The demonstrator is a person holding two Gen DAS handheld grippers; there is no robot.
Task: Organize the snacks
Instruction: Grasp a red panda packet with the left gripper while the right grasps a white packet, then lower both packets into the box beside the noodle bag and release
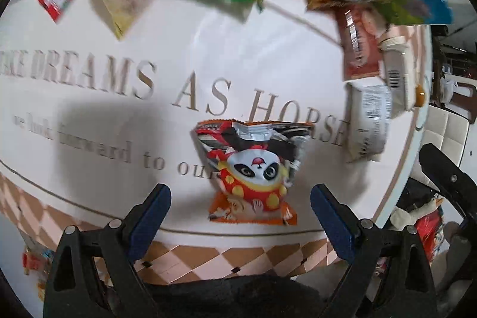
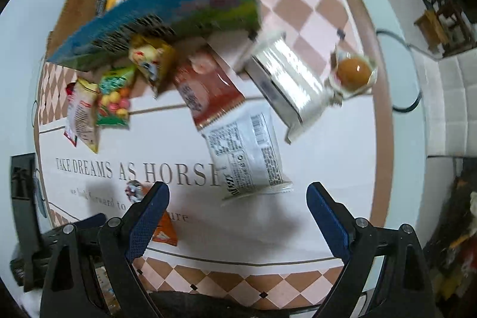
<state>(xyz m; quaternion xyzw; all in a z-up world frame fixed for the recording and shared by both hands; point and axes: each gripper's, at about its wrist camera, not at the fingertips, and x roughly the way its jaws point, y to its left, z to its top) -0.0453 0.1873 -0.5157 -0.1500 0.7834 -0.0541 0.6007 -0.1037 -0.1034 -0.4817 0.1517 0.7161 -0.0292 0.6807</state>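
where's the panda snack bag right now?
In the left wrist view the panda snack bag lies on the white tablecloth, centred just ahead of the open left gripper, over the end of the printed "HORSE" lettering.

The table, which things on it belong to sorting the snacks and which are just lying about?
For the job:
- panda packet
- white packet
- red-brown packet
- candy bag
- yellow packet
- wrapped egg
- cardboard box, some snacks already inside

Just lying about:
- tablecloth
- dark cable
- wooden stool, beyond the table
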